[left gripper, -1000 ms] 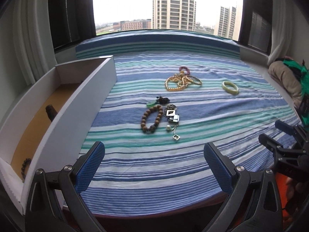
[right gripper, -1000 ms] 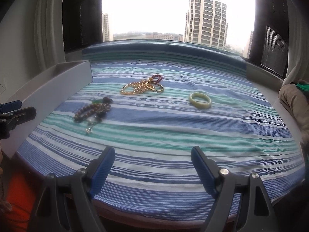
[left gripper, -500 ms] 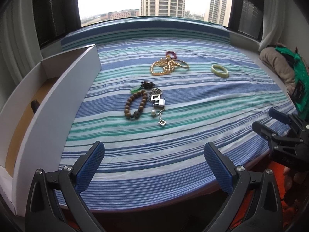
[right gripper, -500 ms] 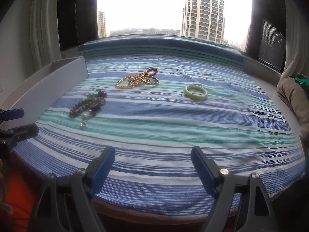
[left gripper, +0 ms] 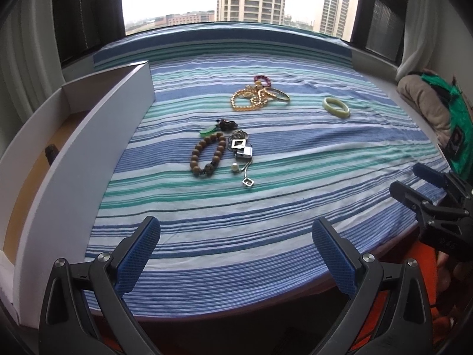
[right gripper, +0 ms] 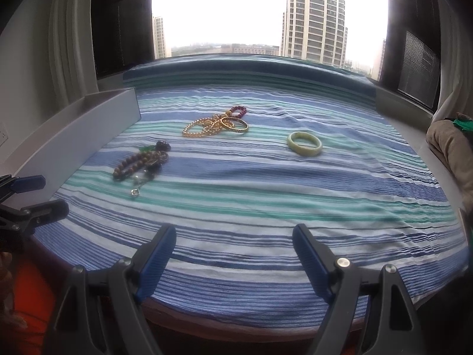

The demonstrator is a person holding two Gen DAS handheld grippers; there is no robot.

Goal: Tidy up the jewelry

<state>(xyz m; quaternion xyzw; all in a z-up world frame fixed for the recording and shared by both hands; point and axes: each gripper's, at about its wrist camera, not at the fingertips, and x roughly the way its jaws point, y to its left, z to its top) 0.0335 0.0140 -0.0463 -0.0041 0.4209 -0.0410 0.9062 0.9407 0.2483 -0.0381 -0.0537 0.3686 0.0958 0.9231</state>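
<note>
While both grippers hang over the near edge of the striped cloth (left gripper: 266, 207), nothing is picked up yet; the task looks to be at its opening approach. The left gripper (left gripper: 236, 245) and right gripper (right gripper: 233, 248) each stand wide apart and empty. Ahead of the left gripper lies the wooden bead bracelet (left gripper: 207, 156), touching a silver chain tangle (left gripper: 241, 151); the gold heap (left gripper: 257, 97) is farther on, the green bangle (right gripper: 304, 143) ahead of the right gripper. Left of the left gripper sits the box (left gripper: 74, 153). Next comes a reach forward to one piece.

black plastic left gripper (left gripper: 235, 254) and right gripper (right gripper: 233, 254), blue textured pads (left gripper: 139, 259) (silver screws at the joints)
</note>
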